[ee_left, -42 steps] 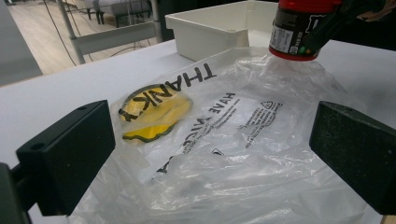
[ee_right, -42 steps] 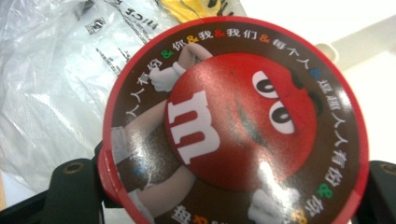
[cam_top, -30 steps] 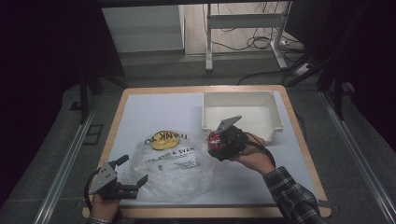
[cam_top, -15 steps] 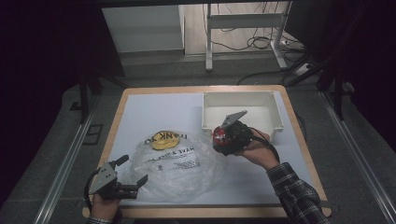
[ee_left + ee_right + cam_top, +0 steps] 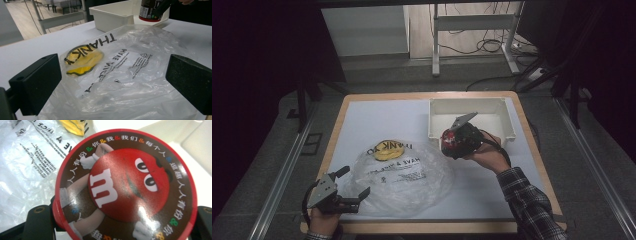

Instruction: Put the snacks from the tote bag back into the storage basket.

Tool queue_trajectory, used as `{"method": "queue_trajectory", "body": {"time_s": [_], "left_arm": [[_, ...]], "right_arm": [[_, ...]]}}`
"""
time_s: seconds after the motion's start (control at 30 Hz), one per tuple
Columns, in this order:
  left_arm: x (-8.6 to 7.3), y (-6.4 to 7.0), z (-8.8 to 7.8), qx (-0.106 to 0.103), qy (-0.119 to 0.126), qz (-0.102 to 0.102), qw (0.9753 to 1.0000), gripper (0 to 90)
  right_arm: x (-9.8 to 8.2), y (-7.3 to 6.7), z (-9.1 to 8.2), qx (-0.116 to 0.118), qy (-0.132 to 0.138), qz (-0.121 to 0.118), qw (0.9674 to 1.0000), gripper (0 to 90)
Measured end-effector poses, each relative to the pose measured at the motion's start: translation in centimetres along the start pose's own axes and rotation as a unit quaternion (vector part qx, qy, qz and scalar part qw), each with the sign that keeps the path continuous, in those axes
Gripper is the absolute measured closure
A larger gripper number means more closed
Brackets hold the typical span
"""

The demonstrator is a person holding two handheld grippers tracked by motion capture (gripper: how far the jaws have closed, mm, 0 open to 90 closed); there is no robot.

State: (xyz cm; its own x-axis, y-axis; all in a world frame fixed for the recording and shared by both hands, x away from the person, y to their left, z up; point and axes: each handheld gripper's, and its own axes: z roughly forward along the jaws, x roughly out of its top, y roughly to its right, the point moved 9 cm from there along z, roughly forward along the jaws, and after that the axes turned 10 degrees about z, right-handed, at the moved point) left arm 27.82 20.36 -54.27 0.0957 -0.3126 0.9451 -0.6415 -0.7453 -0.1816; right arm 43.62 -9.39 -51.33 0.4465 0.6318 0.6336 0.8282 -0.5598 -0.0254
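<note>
High view: white bin [image 5: 507, 131] just behind claw-held candy tub [image 5: 451, 141].

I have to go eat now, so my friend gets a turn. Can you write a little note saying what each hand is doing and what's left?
Right gripper: shut on the candy tub, held above the table by the white bin.
Left gripper: open, empty, at the near edge of the plastic bag.
Done: tub is picked up.
Left, probably: set the tub into the bin, then deal with the bag.
</note>
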Motion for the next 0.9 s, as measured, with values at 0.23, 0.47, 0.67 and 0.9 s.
{"method": "queue_trajectory", "body": {"time_s": [0.23,0.47,0.67,0.9], "left_arm": [[0.0,0.0,0.0,0.000,-0.001,0.001,1.0000,0.3],[0.0,0.0,0.0,0.000,-0.001,0.001,1.0000,0.4],[0.0,0.0,0.0,0.000,0.000,0.001,1.0000,0.4],[0.0,0.0,0.0,0.000,0.000,0.001,1.0000,0.4]], "right_arm": [[0.2,0.7,0.3,-0.002,0.002,0.002,1.0000,25.7],[0.4,1.4,0.7,-0.003,0.003,0.004,1.0000,25.8],[0.7,2.0,1.2,-0.005,0.004,0.001,1.0000,25.7],[1.0,3.0,1.9,-0.008,0.004,0.004,1.0000,25.8]]}}
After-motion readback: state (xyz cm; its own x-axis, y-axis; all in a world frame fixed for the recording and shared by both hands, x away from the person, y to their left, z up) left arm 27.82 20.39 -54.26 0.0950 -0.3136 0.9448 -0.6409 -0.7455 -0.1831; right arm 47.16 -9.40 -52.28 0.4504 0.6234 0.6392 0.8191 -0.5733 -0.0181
